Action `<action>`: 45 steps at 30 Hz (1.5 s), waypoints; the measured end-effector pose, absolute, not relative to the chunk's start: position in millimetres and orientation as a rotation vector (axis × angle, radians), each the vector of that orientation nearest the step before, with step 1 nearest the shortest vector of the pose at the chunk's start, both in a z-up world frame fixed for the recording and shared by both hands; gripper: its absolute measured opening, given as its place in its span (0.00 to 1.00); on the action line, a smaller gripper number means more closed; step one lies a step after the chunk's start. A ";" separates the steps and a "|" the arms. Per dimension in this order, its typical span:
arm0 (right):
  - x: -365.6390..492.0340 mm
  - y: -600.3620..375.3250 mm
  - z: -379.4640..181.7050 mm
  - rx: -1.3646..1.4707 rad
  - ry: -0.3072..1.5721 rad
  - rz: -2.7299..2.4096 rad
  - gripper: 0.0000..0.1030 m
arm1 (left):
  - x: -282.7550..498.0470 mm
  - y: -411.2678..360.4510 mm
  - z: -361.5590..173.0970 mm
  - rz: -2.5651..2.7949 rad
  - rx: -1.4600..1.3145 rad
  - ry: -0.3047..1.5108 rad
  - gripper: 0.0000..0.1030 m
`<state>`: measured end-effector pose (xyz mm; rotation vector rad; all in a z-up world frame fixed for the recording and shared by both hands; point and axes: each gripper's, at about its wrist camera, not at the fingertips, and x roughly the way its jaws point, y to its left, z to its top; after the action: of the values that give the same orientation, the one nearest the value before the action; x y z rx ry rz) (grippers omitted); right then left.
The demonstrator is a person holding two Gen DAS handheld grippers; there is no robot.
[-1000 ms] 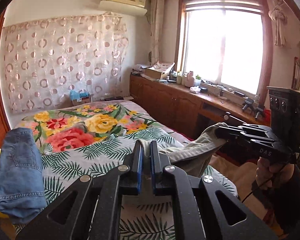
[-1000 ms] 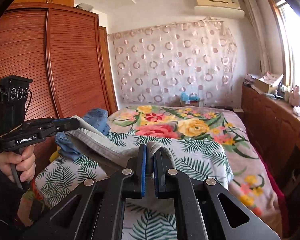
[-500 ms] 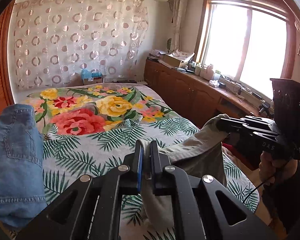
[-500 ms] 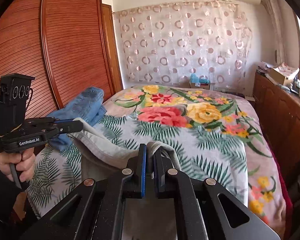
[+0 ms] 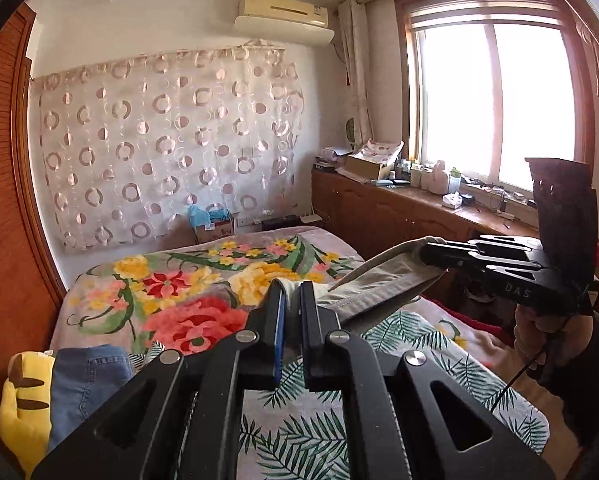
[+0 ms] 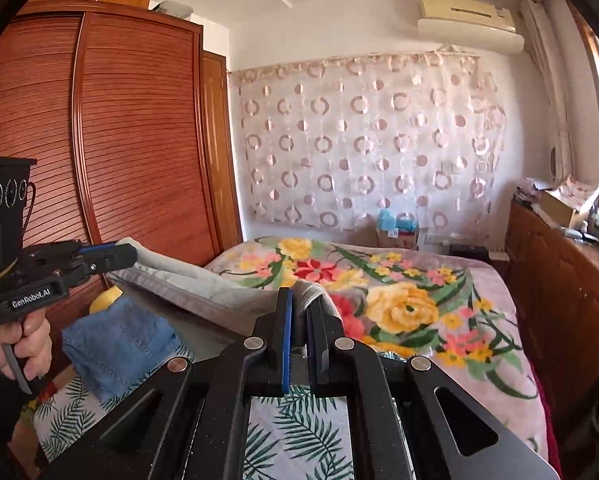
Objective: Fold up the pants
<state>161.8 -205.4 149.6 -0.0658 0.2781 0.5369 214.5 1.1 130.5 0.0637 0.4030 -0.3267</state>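
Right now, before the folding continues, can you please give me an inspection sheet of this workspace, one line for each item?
Surface: bed with a flowered blanket, used as the work area.
Job's things: grey pants lifted off the bed, stretched between both tongs.
Clutter: blue jeans and a yellow plush toy at the bed's edge.
Grippers: left tongs shut on the pants; right tongs shut on the pants.
Cables: thin black cable hanging under the right hand.
Surroundings: wardrobe, patterned curtain, window, crowded wooden counter.
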 end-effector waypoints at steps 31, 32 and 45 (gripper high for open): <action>77.5 -175.7 57.0 -0.086 0.667 0.599 0.05 | 70.3 36.5 -29.2 -0.345 -0.049 0.671 0.07; 76.6 -178.1 55.5 -0.078 0.671 0.599 0.05 | 68.1 35.6 -33.6 -0.342 -0.051 0.678 0.07; 71.1 -174.8 18.0 -0.099 0.725 0.558 0.05 | 60.0 29.1 -77.9 -0.298 -0.048 0.788 0.08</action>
<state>71.1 -174.8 18.0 -0.0989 0.7246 0.5584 60.0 29.1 -77.9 -0.0484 0.7882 -0.2979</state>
